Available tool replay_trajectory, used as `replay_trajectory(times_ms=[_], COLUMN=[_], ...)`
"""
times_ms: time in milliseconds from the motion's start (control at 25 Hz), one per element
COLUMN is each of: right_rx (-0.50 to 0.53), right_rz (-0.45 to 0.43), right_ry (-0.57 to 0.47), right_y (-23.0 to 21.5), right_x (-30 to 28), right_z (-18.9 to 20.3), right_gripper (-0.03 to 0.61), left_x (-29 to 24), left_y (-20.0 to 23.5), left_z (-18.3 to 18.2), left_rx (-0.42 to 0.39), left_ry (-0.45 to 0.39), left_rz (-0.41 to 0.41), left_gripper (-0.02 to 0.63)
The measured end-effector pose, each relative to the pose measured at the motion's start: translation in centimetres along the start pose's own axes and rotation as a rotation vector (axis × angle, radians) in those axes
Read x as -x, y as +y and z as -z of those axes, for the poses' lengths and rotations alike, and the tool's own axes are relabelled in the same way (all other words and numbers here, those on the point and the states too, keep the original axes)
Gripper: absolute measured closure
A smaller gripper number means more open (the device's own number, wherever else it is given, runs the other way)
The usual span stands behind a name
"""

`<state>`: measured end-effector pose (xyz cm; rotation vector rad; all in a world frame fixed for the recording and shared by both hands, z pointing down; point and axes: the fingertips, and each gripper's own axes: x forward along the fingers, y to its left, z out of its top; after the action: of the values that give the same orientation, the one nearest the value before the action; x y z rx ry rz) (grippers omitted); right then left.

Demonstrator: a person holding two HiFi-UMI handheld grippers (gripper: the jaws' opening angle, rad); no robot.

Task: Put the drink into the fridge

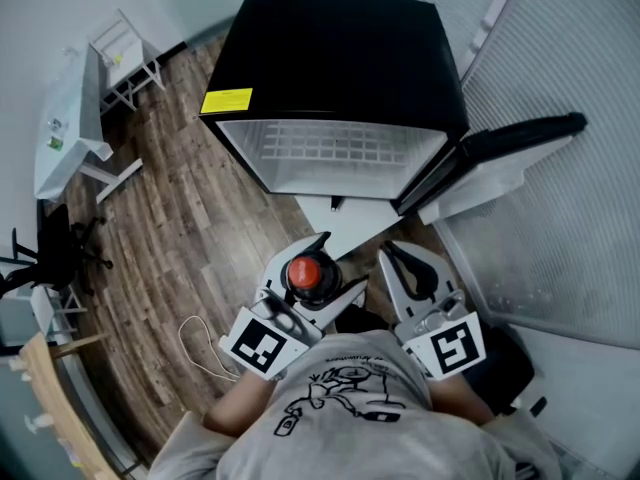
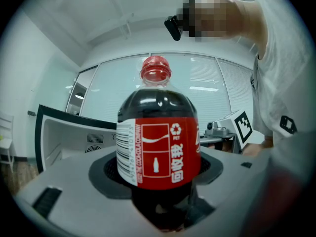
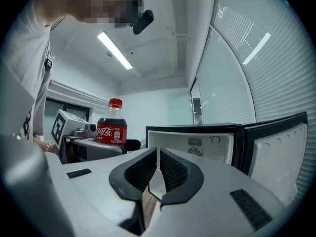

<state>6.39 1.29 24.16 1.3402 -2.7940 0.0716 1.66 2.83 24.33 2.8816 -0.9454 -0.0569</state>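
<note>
Nearest the person, the left gripper has its jaws clamped on the lower body of a Coca-Cola bottle. It's held upright in the air just short of the fridge, so it isn't inside yet. The right gripper, just to the right of it, has its jaws together with nothing between them. The bottle looks full of dark cola, so I'd guess it's fairly heavy for its size. It's smooth round plastic with a slick label that could slide in the pads and gives a bit if squeezed. The wide label band or just below seems the best place to hold it, not the neck, and keep it upright. Writing: red cap, red label with a recycling mark, "PET", a barcode, "THE COCA-COLA COMPANY" and white Chinese characters. Farther off is the black mini fridge, its door swung open to the right and a white wire shelf showing. The yellow sticker on top is too small to read.
</note>
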Motion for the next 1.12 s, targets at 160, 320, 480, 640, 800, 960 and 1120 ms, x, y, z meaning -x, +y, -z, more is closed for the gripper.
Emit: replay_trajectory(times_ms=[160, 320, 480, 640, 800, 960, 1120], right_rx=[0.000, 0.001, 0.003, 0.003, 0.000, -0.011, -0.006], right_rz=[-0.011, -0.030, -0.049, -0.063, -0.066, -0.071, -0.063], right_ry=[0.010, 0.010, 0.010, 0.010, 0.013, 0.017, 0.021], right_y=[-2.0, -3.8, -5.4, -6.5, -7.1, -7.0, -6.5], right_x=[-0.5, -1.4, -2.1, -2.7, -3.1, -4.0, -4.9], right_z=[0.7, 0.8, 0.7, 0.8, 0.9, 1.2, 1.5], right_gripper=[0.534, 0.534, 0.534, 0.534, 0.534, 0.534, 0.534], left_x=[-2.0, -4.0, -5.6, -6.7, -6.9, -6.8, -6.4], left_y=[0.8, 1.6, 2.3, 3.0, 3.5, 4.3, 5.4], left_z=[0.4, 0.7, 0.7, 0.9, 1.1, 1.4, 1.6], left_rx=[-0.002, -0.005, -0.003, -0.012, -0.007, -0.013, -0.028], left_ry=[0.008, 0.015, 0.013, 0.013, 0.019, 0.038, 0.041], left_rz=[-0.008, -0.019, -0.036, -0.053, -0.074, -0.080, -0.075], left_gripper=[0.310, 0.310, 0.309, 0.310, 0.309, 0.310, 0.310])
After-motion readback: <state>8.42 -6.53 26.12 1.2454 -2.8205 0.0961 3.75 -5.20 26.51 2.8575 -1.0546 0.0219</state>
